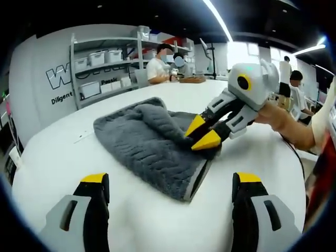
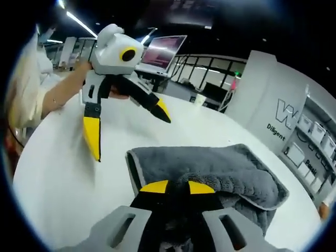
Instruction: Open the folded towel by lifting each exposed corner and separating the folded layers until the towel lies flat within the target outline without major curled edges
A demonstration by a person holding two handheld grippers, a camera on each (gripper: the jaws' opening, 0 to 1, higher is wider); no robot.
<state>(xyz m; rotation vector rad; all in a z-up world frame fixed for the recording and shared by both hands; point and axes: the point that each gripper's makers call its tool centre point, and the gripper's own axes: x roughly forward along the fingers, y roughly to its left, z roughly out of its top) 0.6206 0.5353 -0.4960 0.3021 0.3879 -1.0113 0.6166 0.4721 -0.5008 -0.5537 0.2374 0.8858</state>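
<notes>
A grey plush towel lies folded and partly bunched on the white round table. My right gripper reaches in from the right, its yellow-tipped jaws shut on the towel's near right corner. In the right gripper view its own jaws pinch the dark fabric of the towel, whose pale-edged hem runs along the left side. My left gripper stands wide open above bare table, short of the towel's near edge. It hangs over the table in the right gripper view, open, held by a hand.
Grey shelves with white bins stand along the back wall. People sit at a far bench. A laptop and a cup stand beyond the table's far edge. Bare tabletop surrounds the towel.
</notes>
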